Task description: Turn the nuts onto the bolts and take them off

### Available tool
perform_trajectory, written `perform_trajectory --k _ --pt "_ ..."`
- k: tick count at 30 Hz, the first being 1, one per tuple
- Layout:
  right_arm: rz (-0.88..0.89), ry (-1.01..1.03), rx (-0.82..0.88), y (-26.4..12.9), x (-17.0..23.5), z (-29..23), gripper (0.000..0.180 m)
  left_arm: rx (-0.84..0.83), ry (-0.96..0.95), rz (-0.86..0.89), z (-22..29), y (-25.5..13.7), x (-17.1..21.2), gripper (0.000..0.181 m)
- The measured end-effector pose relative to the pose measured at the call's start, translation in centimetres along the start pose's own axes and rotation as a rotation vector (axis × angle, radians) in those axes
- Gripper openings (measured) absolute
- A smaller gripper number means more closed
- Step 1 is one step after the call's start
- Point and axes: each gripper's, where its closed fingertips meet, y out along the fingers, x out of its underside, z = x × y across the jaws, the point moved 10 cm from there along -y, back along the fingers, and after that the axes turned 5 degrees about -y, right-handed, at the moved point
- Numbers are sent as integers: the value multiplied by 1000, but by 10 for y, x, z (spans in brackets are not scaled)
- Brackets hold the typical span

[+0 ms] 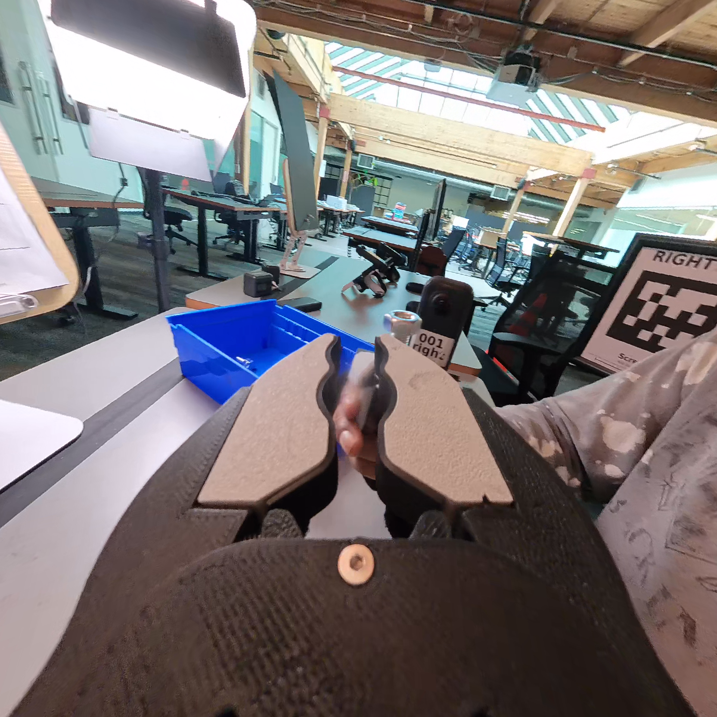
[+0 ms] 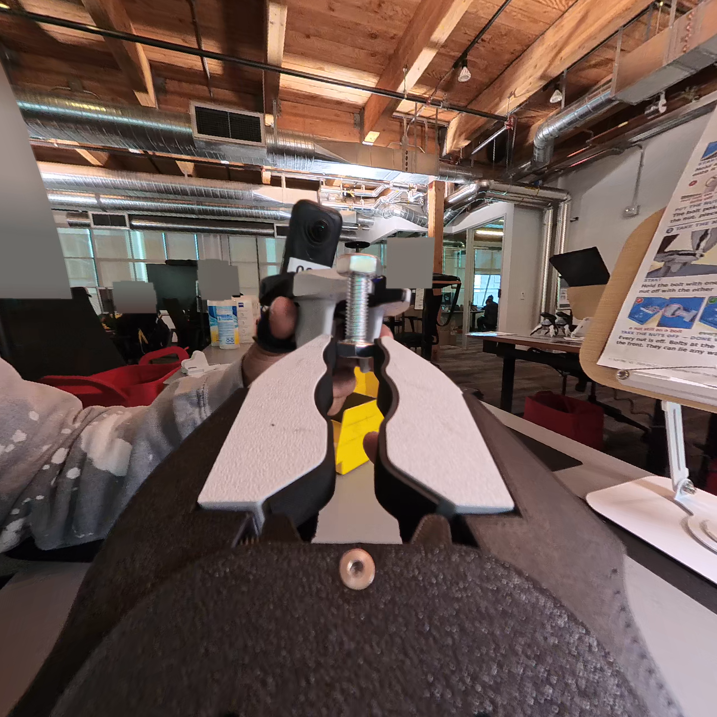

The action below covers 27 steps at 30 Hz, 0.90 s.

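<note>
Your desk [image 1: 116,388] carries a blue bin [image 1: 232,341] with one small bolt lying inside. Above the bin, your left gripper [image 2: 355,298] has its fingers closed on the bolt [image 2: 357,310], head up. Just below them, your right gripper [image 2: 355,351] has its fingers closed on the nut [image 2: 351,349], near the thread's lower end. Both pieces are probably stiff, smooth steel and light: grip the nut on its flats, since corners likely slip.
</note>
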Motion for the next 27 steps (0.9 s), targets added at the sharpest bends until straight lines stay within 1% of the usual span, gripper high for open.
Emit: perform_trajectory --k 2,9,12,17,21,24,27 --pt "9 2 -10 0 -1 -1 18 -4 -13 11 -4 -4 0 17" --pt "-21 -3 20 11 -3 2 18 74 7 34 5 -8 -8 26" --pt "-15 -16 13 22 -7 3 18 77 15 53 6 -9 -14 25" --pt "54 -31 -49 41 -21 0 18 21 5 110 0 -21 -24 15" --pt "66 -33 -49 49 -25 0 18 66 11 141 6 -31 -31 19" --pt "37 -39 -22 50 -18 -1 18 95 29 119 13 -25 -30 25" --pt "23 -32 -27 49 -13 -4 18 83 38 113 14 -21 -27 22"
